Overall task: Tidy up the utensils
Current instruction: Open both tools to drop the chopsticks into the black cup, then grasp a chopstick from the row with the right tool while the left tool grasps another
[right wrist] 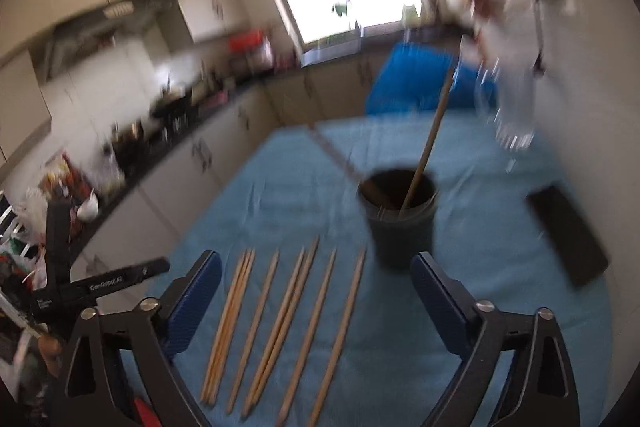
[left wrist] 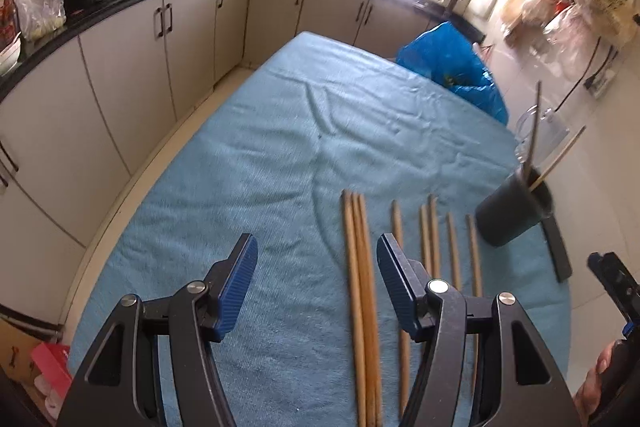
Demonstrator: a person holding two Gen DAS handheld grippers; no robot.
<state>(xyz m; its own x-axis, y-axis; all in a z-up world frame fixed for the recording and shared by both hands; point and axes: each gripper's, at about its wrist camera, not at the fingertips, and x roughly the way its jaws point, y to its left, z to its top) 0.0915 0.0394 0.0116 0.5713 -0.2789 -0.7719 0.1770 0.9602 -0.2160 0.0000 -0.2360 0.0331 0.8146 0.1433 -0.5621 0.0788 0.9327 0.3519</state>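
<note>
left wrist view showed the left gripper (left wrist: 318, 283) with its jaws apart and nothing between the blue pads, hovering over the near part of the blue cloth (left wrist: 260, 155) that covered the table. just to the right of its gap lay a tight bunch of three longer chopsticks (left wrist: 360, 287), and further right five more chopsticks (left wrist: 430, 239) lay singly or in a pair, all roughly parallel and pointing toward the far edge. right wrist view, blurred, showed the right gripper (right wrist: 316, 291) spread wide and empty above the same row of sticks (right wrist: 304, 311). beyond the row, toward the table's right edge, stood a dark cup (right wrist: 400, 215) with two chopsticks (right wrist: 430, 143) already leaning in it. a flat black object (right wrist: 568, 235) lay near the right edge.

the sticks looked like light, stiff wood, thin and round enough to roll or slip from the pads. a grip across the middle of one stick, or across the whole bunch, would probably balance best. pinching near a tip would likely let it swing. lying flat on soft cloth, they would need the pads pressed low into the fabric. the cup looked light and could tip if knocked.
</note>
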